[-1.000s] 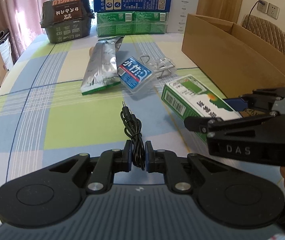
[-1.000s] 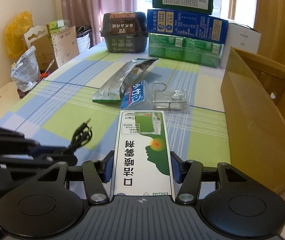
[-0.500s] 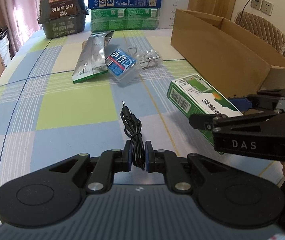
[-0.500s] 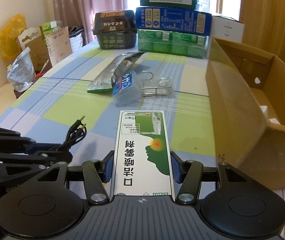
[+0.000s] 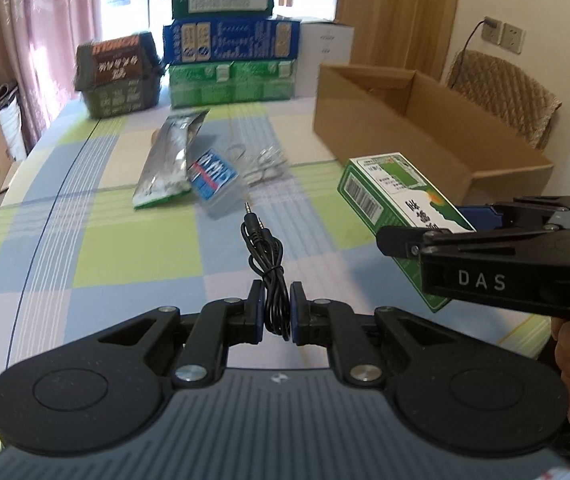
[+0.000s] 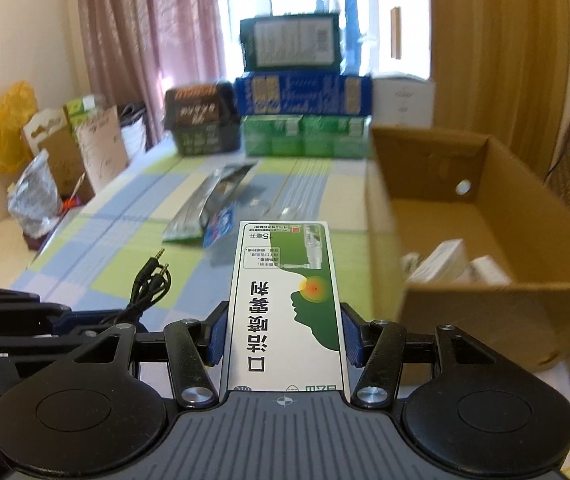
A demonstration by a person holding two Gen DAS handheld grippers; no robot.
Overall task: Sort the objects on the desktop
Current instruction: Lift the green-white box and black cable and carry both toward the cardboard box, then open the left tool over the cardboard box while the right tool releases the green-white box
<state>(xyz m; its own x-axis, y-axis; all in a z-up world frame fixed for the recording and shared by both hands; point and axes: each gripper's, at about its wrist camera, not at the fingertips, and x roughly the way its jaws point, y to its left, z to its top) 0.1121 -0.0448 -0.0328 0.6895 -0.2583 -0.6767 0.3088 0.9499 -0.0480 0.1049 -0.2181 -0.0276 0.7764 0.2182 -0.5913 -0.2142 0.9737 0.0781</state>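
You are pinching coiled cable (image 5: 271, 280) in left gripper (image 5: 275, 314), carton (image 6: 289, 296) in right gripper (image 6: 283, 338); both lifted clear of table, box (image 6: 485, 312) right-ahead, likely drop target.

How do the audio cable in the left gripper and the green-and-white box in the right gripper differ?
The audio cable is thin, black and coiled; the green-and-white box is rigid, flat-faced and printed. The left gripper is nearly shut on the cable; the right gripper stands much wider around the box. Both are held clear of the table.
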